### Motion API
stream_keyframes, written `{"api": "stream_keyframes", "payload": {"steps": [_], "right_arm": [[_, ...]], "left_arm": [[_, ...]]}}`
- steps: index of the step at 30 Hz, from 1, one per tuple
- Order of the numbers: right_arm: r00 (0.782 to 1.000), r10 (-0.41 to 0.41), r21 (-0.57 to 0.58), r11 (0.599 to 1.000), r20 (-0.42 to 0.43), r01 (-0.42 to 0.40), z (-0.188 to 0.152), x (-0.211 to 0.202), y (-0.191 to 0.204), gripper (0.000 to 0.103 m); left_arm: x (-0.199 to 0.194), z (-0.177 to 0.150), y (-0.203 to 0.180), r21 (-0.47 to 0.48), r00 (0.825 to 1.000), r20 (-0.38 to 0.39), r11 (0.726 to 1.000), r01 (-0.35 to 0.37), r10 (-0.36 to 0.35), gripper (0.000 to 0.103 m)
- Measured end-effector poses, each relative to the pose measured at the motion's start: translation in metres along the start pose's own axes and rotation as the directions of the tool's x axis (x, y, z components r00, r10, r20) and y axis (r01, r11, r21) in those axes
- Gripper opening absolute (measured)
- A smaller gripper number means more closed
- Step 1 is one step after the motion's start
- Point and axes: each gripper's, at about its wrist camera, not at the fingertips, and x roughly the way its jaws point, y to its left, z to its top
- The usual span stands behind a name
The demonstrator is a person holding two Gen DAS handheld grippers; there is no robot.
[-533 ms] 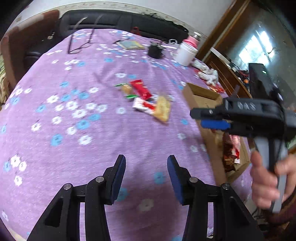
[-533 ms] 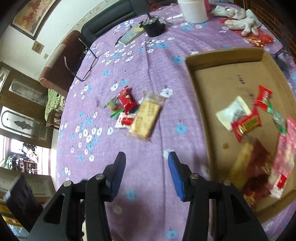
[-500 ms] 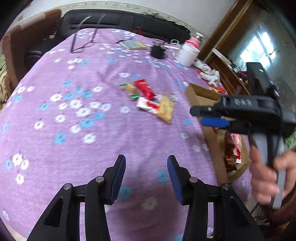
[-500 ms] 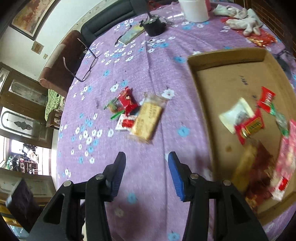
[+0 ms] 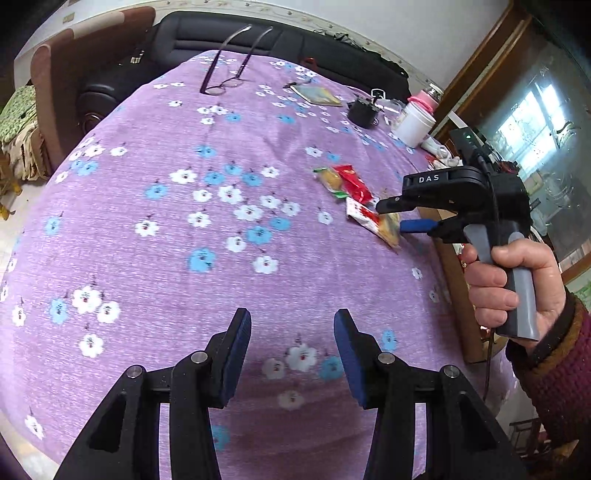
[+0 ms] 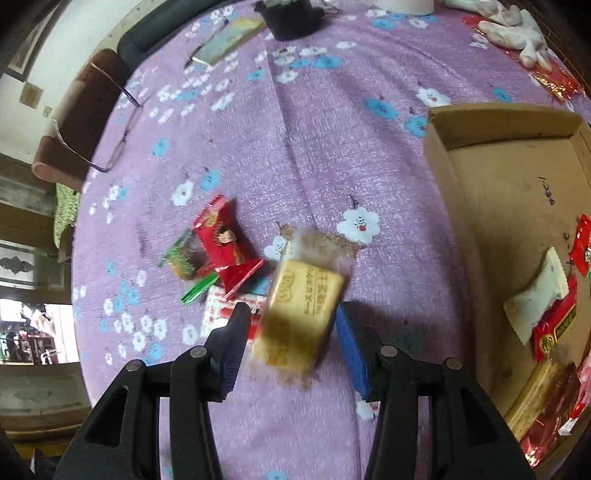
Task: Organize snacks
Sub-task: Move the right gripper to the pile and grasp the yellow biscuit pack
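Note:
A yellow biscuit packet [image 6: 299, 317] lies on the purple flowered tablecloth [image 6: 332, 166], between the fingers of my right gripper [image 6: 291, 310]. The blue pads stand a little off both its sides, so the gripper is open. Just left of it lie a red packet [image 6: 221, 243], a green-wrapped sweet [image 6: 181, 258] and a red-and-white packet [image 6: 218, 314]. In the left wrist view, a hand [image 5: 506, 284] holds the right gripper [image 5: 391, 218] at this pile [image 5: 352, 181]. My left gripper [image 5: 291, 317] hangs open over bare cloth, nothing between its fingers.
A cardboard box [image 6: 498, 177] at the right holds several snacks, among them a white packet [image 6: 539, 291]. Farther back are glasses [image 5: 229, 66], a booklet [image 5: 319, 95], a black object [image 5: 364, 110], a white jar with a pink lid [image 5: 415, 123] and white gloves [image 6: 513, 29].
My right gripper has come forward and down from beside the box to the snack pile; the yellow packet now lies between its fingers. The left gripper has stayed open.

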Motion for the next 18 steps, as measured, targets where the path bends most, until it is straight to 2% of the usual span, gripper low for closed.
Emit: {"api": "stream_keyframes", "payload": {"steps": [3, 11, 16, 18], "right_arm": [[0.999, -0.049, -0.073, 0.996, 0.003, 0.049, 0.003, 0.003, 0.011, 0.033], [0.992, -0.102, -0.208, 0.971, 0.072, 0.114, 0.028, 0.012, 0.02, 0.032], [0.992, -0.113, -0.336, 0.934, 0.051, 0.123, -0.011, 0.012, 0.044, 0.033], [0.999, -0.037, -0.358, 0.933, -0.03, 0.024, -0.034, 0.012, 0.053, 0.033]], "left_arm": [[0.001, 0.0, 0.006, -0.008, 1.0, -0.002, 1.0, 0.0, 0.0, 0.049], [0.005, 0.0, 0.006, -0.004, 1.0, -0.014, 1.0, 0.0, 0.0, 0.049], [0.007, 0.001, 0.003, -0.011, 1.0, -0.017, 1.0, 0.001, -0.001, 0.049], [0.008, 0.004, 0.002, -0.018, 1.0, -0.016, 1.0, 0.001, -0.001, 0.049]]}}
